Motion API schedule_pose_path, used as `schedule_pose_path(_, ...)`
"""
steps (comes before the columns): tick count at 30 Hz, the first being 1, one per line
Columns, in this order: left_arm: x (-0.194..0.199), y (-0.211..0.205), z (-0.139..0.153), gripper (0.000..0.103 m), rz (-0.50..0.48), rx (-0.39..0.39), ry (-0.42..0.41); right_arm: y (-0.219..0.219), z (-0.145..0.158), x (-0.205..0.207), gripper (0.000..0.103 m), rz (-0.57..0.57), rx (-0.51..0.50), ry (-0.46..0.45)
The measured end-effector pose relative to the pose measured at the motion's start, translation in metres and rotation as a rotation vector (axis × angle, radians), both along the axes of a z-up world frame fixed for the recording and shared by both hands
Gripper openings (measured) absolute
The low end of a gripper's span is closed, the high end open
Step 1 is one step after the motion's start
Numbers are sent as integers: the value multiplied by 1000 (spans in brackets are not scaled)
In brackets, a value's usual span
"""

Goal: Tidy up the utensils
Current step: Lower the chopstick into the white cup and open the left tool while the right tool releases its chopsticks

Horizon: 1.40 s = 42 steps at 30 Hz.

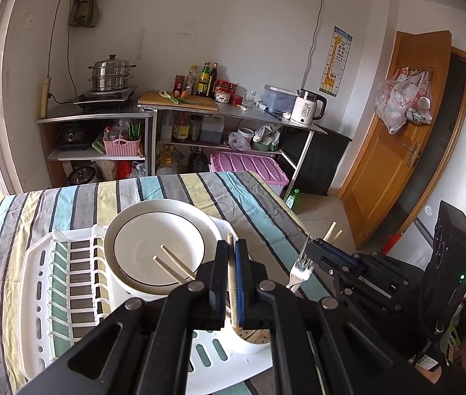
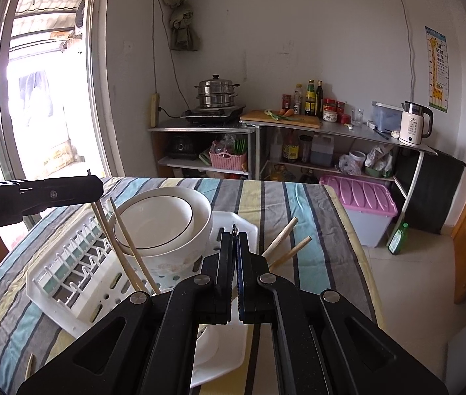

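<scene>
My left gripper (image 1: 232, 247) is shut on a wooden chopstick (image 1: 232, 283) held upright over a white utensil cup (image 1: 251, 340) at the near corner of the white dish rack (image 1: 68, 283). Two more chopsticks (image 1: 173, 265) lean out of the cup. My right gripper (image 1: 315, 250) is shut on a metal fork (image 1: 300, 270), tines up, just right of the cup. In the right wrist view the right gripper (image 2: 234, 235) is closed on the thin fork edge (image 2: 234, 228); the left gripper (image 2: 96, 187) holds its chopstick (image 2: 101, 220) at the left.
Stacked white bowls (image 1: 159, 247) sit in the rack on a striped tablecloth (image 1: 259, 210). Two chopsticks (image 2: 285, 240) angle up right of my right gripper. The table edge drops to the tiled floor at the right, with a green bottle (image 1: 293, 200) there.
</scene>
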<state>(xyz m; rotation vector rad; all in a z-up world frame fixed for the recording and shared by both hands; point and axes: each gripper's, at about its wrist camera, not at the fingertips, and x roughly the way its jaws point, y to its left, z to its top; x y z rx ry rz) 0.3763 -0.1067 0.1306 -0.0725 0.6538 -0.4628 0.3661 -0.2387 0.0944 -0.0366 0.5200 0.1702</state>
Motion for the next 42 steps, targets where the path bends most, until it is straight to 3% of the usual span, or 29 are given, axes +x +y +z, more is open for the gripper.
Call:
schedule_pose_path(13, 0, 4, -3, 5, 8, 9, 2, -6, -4, -2, 2, 9, 21, 23)
schedule_pose_path(17, -2, 6, -4, 7, 13, 8, 15, -7, -1, -8, 17, 8, 22, 14)
schedule_pose_path(22, -10, 10, -7, 17, 23, 8, 23, -11, 6, -20, 17, 5, 33, 1)
schedule_pose_path(30, -46, 28, -13, 19, 39, -2, 12, -19, 11, -58, 18, 3, 69, -5)
schedule_pose_path(42, -142, 61, -39, 19, 83, 5, -16, -13, 0, -144, 18, 46, 109, -1)
